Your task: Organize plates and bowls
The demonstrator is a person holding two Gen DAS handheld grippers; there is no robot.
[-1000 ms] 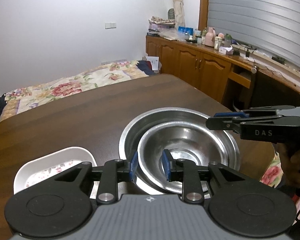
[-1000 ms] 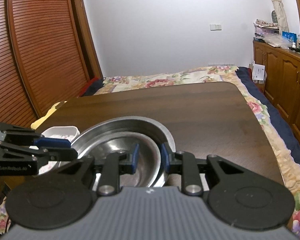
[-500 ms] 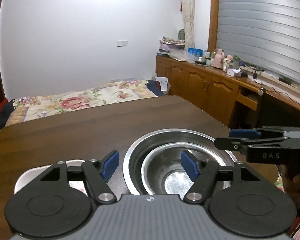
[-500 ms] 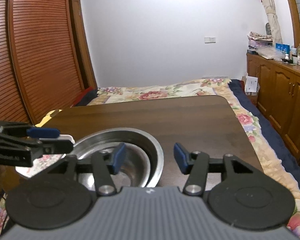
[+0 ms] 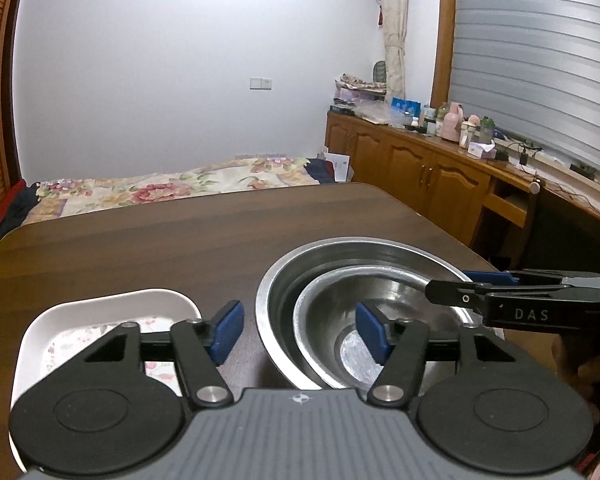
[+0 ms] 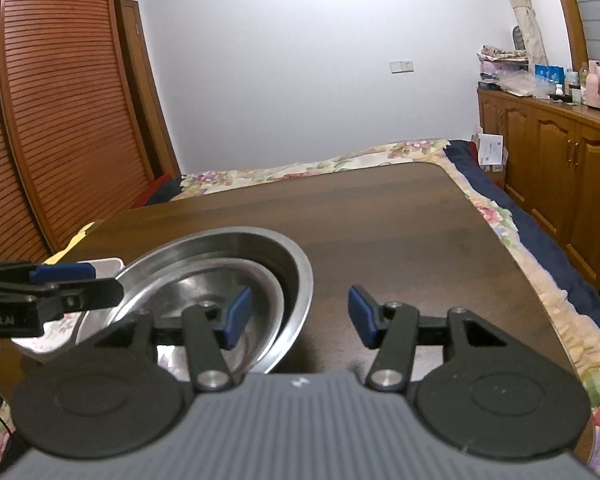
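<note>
Nearest the left wrist camera, the left tool (image 5: 296,334) stands about half spread and is closing a little, its blue pads straddling the near rim of the large steel bowl (image 5: 278,280) without pressing it. Over the same bowl's other side, the right tool (image 6: 298,316) hangs half open and grips nothing. A smaller steel bowl (image 5: 324,300) sits nested inside the large one on the dark wooden counter (image 5: 160,240). Just left of the bowls lies a white square plate (image 5: 100,308) with a floral print. Beyond the counter is a bed (image 5: 160,188) with a flowered cover.
</note>
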